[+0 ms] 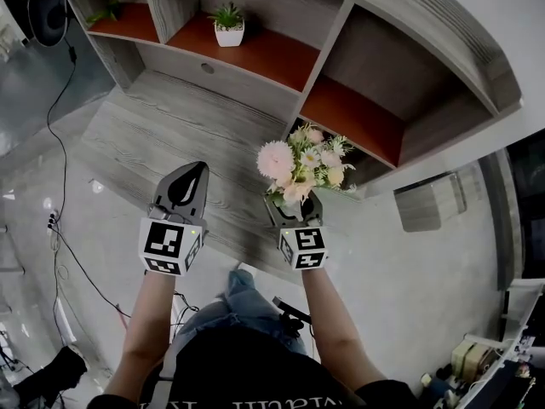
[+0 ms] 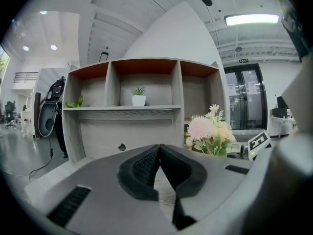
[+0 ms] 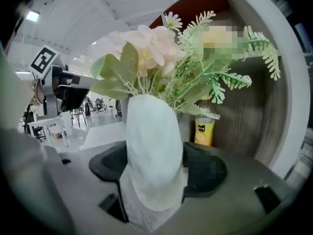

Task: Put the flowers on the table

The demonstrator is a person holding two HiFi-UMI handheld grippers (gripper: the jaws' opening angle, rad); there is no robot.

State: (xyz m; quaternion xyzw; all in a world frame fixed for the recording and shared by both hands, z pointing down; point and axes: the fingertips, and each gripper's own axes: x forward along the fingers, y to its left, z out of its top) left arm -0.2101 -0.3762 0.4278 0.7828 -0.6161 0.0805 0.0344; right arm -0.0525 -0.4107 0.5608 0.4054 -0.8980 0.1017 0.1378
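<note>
A bouquet of pink and cream flowers stands in a white vase. My right gripper is shut on that vase and holds it upright above the grey wooden table, near its right front part. The flowers fill the upper half of the right gripper view, and the vase sits between both pads. To the left, my left gripper hangs over the table with its jaws shut and nothing in them. In the left gripper view the flowers show at the right, past the closed fingertips.
A shelf unit with orange-floored compartments stands at the back of the table. A small potted plant sits in its middle compartment, and green leaves in the left one. A black cable runs over the floor at the left. A yellow can shows behind the vase.
</note>
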